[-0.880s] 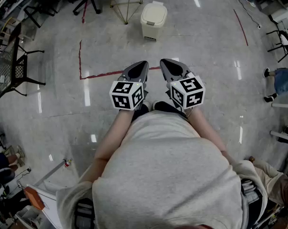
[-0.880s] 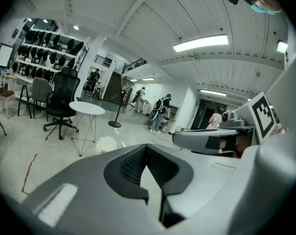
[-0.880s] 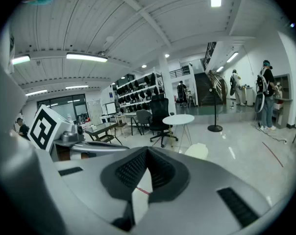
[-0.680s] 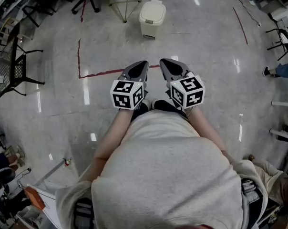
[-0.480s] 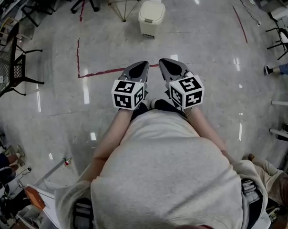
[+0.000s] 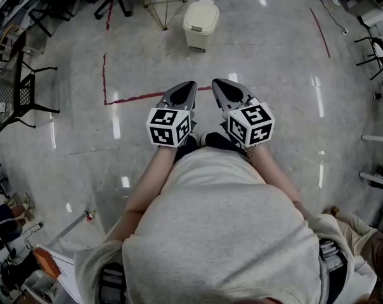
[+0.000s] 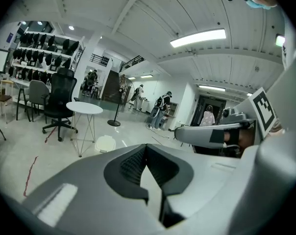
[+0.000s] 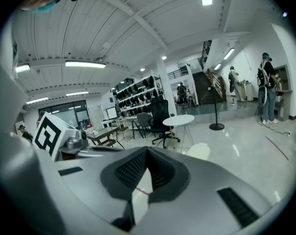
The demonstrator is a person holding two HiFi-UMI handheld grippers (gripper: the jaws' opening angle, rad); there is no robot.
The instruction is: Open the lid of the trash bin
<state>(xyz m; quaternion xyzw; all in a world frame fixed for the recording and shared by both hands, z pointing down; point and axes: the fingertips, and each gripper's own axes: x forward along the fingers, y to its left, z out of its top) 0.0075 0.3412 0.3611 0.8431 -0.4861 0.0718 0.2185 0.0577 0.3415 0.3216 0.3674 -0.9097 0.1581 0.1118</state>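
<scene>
Trash bin (image 6: 201, 23) now slightly higher, well ahead of both pairs' closed, empty fingers (image 6: 182, 95).

Looks steeply down over a grey shirt (image 6: 223, 233). Holds the left hand-held gripper (image 6: 186, 88) and the right hand-held gripper (image 6: 222, 86) side by side, just apart, marker cubes toward the body, noses pointing ahead, jaws together. Well ahead on the glossy floor (image 6: 274, 75): a cream trash bin (image 6: 200, 24), upright, lid down. Just beside it, thin table legs (image 6: 168, 5); nearer, a red tape line (image 6: 104, 75) turning a corner.
</scene>
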